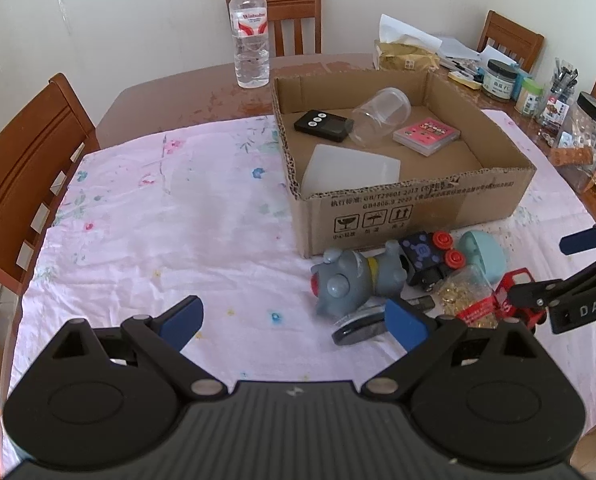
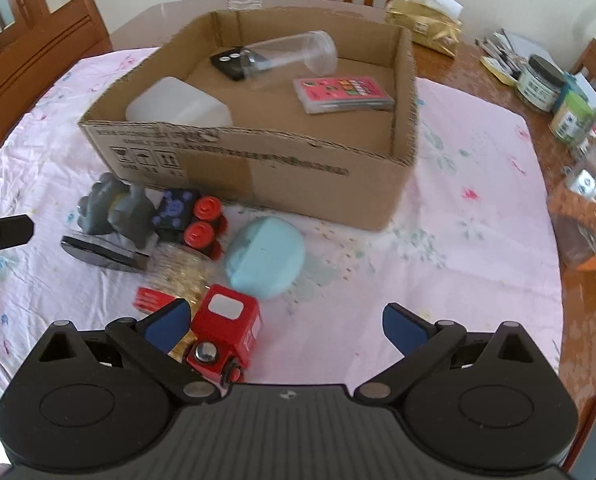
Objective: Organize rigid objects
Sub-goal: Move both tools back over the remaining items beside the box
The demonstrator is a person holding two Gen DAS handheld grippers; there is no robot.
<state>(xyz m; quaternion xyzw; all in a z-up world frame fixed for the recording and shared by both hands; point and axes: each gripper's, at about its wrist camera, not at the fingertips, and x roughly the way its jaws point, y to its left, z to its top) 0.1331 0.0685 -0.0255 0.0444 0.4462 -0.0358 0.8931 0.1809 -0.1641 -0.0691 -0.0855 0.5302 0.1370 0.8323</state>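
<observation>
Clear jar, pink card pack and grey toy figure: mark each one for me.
clear jar (image 1: 382,114), left wrist view, on its side wall
pink card pack (image 2: 344,94), right wrist view, on its top face
grey toy figure (image 1: 344,284), left wrist view, on its head

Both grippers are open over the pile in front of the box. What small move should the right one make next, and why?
Probably shift the right gripper slightly toward its left finger and lower it around the red toy truck. Its jaws stand open and empty, the truck lies nearest, just inside that finger, and it still sits outside the cardboard box.
</observation>
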